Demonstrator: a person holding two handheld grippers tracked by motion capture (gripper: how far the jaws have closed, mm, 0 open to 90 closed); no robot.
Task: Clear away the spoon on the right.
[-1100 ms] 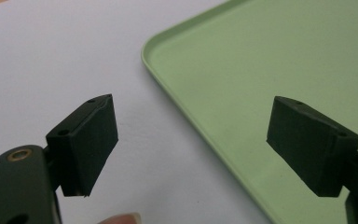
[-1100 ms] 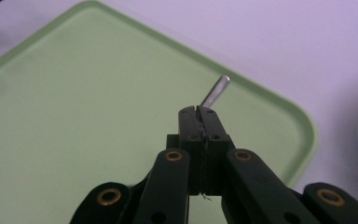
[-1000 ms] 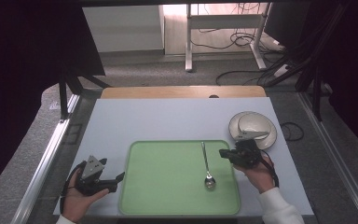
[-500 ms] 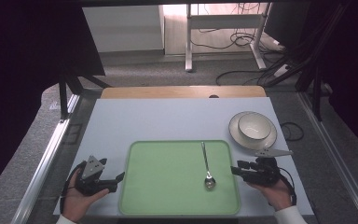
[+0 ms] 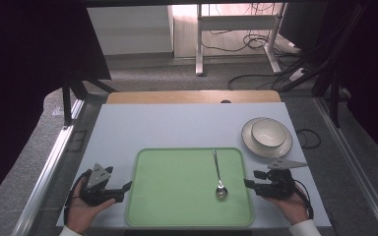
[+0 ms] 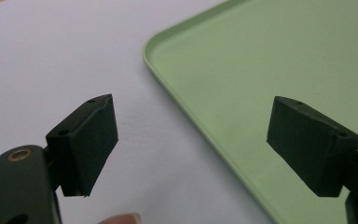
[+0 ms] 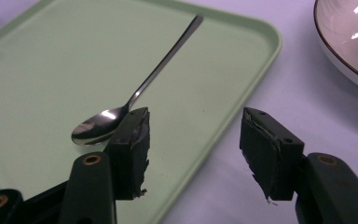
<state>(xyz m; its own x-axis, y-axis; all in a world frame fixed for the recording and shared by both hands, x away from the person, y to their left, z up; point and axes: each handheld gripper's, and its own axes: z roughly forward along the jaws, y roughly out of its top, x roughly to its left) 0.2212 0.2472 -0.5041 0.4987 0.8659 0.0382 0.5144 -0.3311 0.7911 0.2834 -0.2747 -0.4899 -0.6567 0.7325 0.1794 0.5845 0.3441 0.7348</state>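
On the green tray (image 5: 177, 196) the spoon (image 5: 218, 173) lies released near its right edge, the right tool (image 5: 250, 185), jaws just opened and empty, now withdrawn beside it, while the left tool (image 5: 126, 186) waits open.

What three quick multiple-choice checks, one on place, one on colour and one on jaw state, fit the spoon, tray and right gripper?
1. The spoon lies:
A. on the tray
B. in the bowl
C. on the bare table

2. The tray is:
A. blue
B. green
C. red

3. The jaws of the right gripper stand:
A. shut on the spoon
B. shut on nothing
C. open, nothing between them

Answers: 1 A, it rests on the tray's right part; 2 B, pale green in every view; 3 C, the right gripper view shows a wide gap over the tray's edge; they have just been opening.
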